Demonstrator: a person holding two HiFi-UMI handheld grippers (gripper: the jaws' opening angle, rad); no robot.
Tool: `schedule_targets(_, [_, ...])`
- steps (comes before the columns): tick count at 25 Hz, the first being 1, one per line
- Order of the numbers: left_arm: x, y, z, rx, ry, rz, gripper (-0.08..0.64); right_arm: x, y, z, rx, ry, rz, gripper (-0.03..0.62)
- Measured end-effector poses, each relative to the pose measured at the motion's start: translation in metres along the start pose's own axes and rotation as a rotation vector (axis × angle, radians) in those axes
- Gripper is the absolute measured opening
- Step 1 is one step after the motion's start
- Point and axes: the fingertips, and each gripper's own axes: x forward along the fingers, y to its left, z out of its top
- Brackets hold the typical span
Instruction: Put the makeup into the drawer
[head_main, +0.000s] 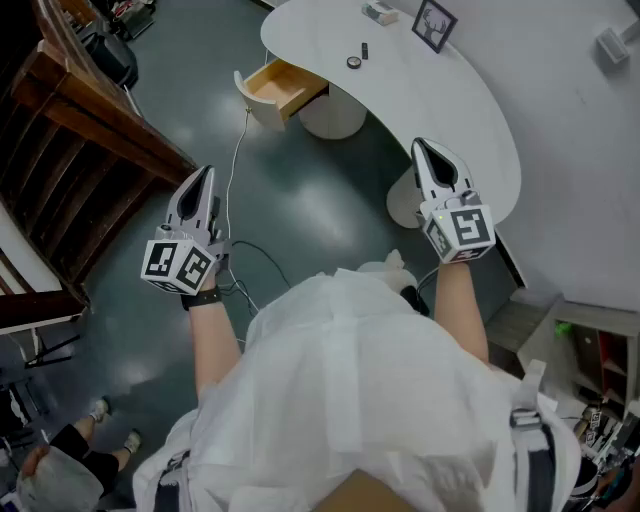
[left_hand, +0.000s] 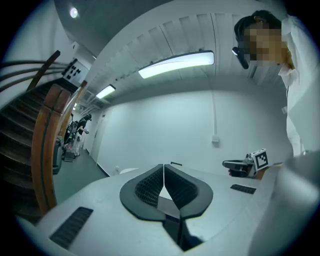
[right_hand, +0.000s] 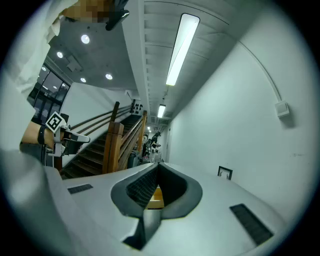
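Observation:
The makeup lies on the white curved table (head_main: 450, 110): a small black tube (head_main: 365, 50) and a round compact (head_main: 353, 62) beside it. Under the table's left end a wooden drawer (head_main: 283, 88) stands pulled open. Both grippers are held level in front of the person, well short of the table. My left gripper (head_main: 206, 172) is shut with nothing in it; its tips meet in the left gripper view (left_hand: 163, 165). My right gripper (head_main: 422, 146) is also shut and empty (right_hand: 158, 164). A slice of the drawer (right_hand: 156, 196) shows between the right jaws.
A black picture frame (head_main: 434, 24) and a small box (head_main: 380, 12) stand at the table's far end. A wooden staircase (head_main: 70, 150) rises at the left. A cable (head_main: 236, 160) runs over the dark floor. Another person's feet (head_main: 110, 420) show at the lower left.

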Motion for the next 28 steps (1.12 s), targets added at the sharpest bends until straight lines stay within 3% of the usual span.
schedule_targets(14, [-0.02, 0.002, -0.011, -0.015, 0.021, 0.002, 0.018, -0.001, 0.007, -0.004, 0.041, -0.027, 0.026, 0.009])
schedule_targets(28, [-0.042, -0.006, -0.029, -0.029, 0.065, -0.002, 0.018, -0.006, 0.012, -0.027, 0.026, 0.052, 0.044, 0.009])
